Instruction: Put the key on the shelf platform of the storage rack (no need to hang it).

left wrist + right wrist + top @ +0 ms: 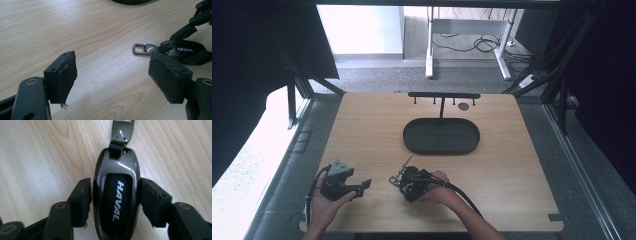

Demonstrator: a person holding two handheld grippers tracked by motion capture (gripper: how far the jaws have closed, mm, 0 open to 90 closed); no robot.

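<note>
A glossy black key fob (116,200) marked HAVAL lies flat on the wooden table (522,165), with a metal clip (122,130) at its far end. My right gripper (115,195) is shut on the fob, one pad pressed against each long side. In the high view the right gripper (403,178) is near the table's front middle. My left gripper (363,187) rests to its left, apart from it, open with nothing between its pads (63,77). From the left gripper view the fob (185,48) and its clip (141,48) lie ahead to the right.
A black oval tray (441,149) sits at the table's middle, beyond both grippers. Behind it stands a black T-shaped rack (443,95) with small hooks, and a small dark disc (463,106) lies by it. Bare wood stretches left and right.
</note>
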